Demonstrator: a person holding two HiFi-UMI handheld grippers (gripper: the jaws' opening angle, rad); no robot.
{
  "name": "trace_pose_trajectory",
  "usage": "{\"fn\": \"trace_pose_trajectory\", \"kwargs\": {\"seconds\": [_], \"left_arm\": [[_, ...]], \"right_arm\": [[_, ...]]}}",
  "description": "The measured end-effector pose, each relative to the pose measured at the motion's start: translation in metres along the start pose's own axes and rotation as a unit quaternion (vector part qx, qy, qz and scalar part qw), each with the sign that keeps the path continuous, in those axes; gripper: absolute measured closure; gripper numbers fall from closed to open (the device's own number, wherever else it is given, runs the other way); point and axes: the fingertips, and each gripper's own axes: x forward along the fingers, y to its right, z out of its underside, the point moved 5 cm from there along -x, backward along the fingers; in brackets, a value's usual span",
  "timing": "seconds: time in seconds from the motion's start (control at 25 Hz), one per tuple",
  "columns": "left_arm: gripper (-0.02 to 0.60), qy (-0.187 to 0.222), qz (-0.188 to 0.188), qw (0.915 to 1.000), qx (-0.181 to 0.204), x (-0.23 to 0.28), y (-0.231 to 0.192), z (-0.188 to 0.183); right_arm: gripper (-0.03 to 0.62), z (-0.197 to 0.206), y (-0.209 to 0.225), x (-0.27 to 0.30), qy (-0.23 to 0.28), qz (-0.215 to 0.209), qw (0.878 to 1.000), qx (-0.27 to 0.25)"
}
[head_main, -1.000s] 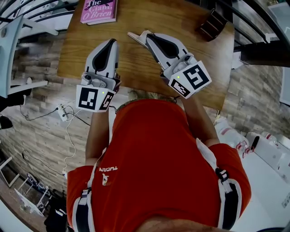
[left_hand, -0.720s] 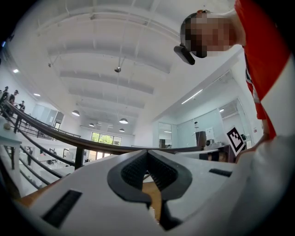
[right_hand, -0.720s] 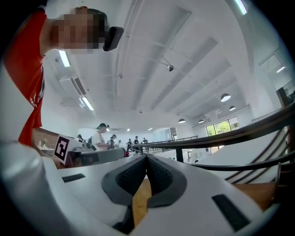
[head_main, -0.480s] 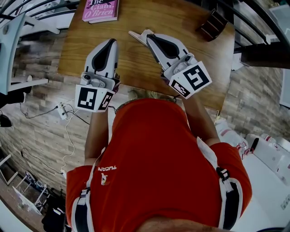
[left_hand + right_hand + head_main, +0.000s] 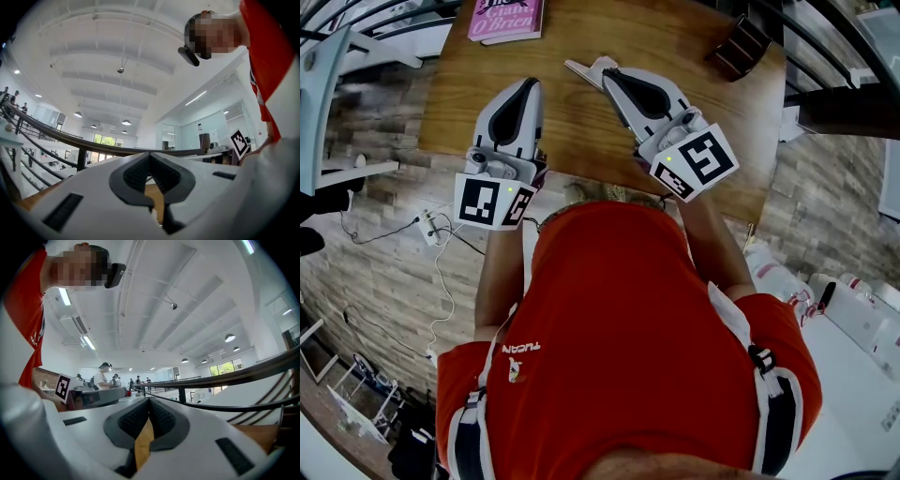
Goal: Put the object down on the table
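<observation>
Nothing shifting vs a second ago: both grippers sitting in same spots over table [image 5: 694,56], pale flat object [image 5: 581,71] in same place. Right gripper [image 5: 605,75] clenched, pads meeting, nothing showing between them in right gripper view. Left gripper [image 5: 530,84] also clenched, empty. Object lying at right gripper's tip, toward 10 o'clock in head view. Pink book [image 5: 502,17] well apart at table's 11 o'clock corner. Judging object already down, task finishing. Pinch on its edge not fully ruled out.

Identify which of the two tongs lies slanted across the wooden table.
The right tongs: they angle leftward toward the middle of the table, whereas the left tongs point straight away from the person.
</observation>
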Motion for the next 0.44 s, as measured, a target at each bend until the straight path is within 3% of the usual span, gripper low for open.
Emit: {"fn": "trace_pose_trajectory", "kwargs": {"seconds": [0.44], "left_arm": [[0.572,0.002,-0.001,1.0000,0.000,-0.0009,-0.0012,-0.0008]], "right_arm": [[0.569,-0.0003,0.0017,-0.0008,-0.005,0.006,1.000,-0.006]]}}
